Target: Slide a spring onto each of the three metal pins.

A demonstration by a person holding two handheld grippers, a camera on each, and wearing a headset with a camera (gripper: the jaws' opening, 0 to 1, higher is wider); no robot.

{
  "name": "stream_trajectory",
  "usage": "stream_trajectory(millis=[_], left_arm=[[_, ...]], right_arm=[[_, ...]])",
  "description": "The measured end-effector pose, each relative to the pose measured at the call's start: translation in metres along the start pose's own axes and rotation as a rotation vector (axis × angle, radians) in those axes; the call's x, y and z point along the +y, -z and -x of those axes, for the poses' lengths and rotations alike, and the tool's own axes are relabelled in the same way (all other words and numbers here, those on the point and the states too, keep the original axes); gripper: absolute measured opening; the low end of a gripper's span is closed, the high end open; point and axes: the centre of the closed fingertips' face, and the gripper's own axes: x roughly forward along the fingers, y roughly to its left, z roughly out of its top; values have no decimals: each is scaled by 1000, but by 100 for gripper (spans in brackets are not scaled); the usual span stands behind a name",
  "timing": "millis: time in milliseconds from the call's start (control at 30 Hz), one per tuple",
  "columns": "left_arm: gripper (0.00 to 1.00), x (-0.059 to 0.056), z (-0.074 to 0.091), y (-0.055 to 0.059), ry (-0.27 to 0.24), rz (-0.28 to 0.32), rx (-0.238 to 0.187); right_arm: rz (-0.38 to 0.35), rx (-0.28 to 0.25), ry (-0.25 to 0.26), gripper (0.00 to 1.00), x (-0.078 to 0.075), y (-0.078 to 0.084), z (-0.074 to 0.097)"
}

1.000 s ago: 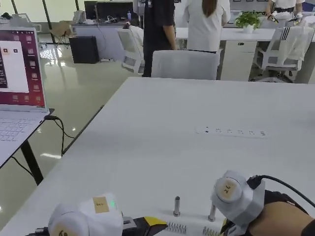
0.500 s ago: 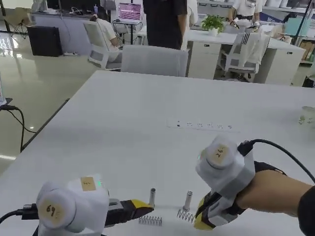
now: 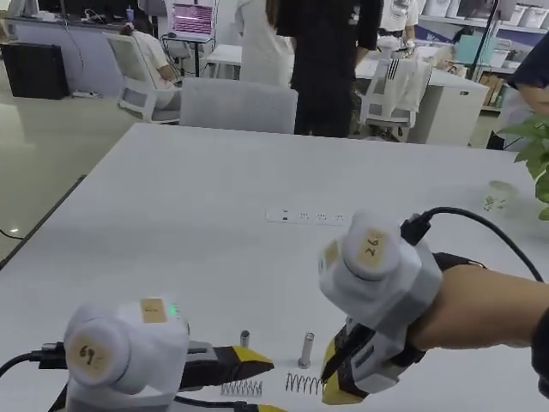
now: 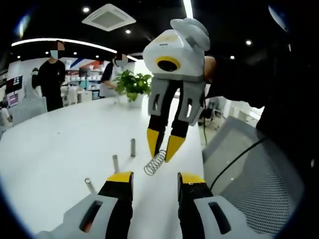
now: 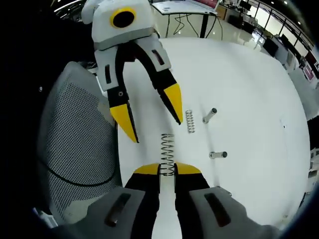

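Observation:
Two short metal pins stand upright near the front of the white table. In the left gripper view three pins stand in a row. My right gripper is shut on the end of a spring that lies out along the table; the same spring shows beside the right gripper in the head view. A second spring lies loose by the left gripper. My left gripper is open and holds nothing.
A white power strip lies mid-table. A small cup and a plant sit at the right edge. A grey chair stands at the far edge, with people and desks behind it.
The head view has swung right and down, so the laptop has left the picture. Both grippers sit higher in the view. The right gripper's tips have come onto the spring's end.

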Motion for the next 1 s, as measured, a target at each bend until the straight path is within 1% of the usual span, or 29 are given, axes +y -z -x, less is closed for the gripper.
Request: stream_trajectory(millis=[100,200,333,533,700,867,1000], left_arm=[[25,-2,0,0,2,-3,0],[21,-4,-1,-1,13,-9,0],[18,-9,-3,0,34,-13,6],[12,-18,-8,-1,64,-27,9],[3,-20,-11,0,72,-50,13],[3,-24,-10,0,90,-52,8],[2,-25,-9,0,103,-42,5]], right_arm=[[35,8,-24,7,6,-1,0],[76,11,-35,7,11,-3,1],[104,9,-48,7,13,-6,3],[144,26,-70,7,18,-6,3],[169,37,-77,7,20,-4,3],[190,37,-92,8,23,-3,4],[185,26,-100,8,25,-3,4]])
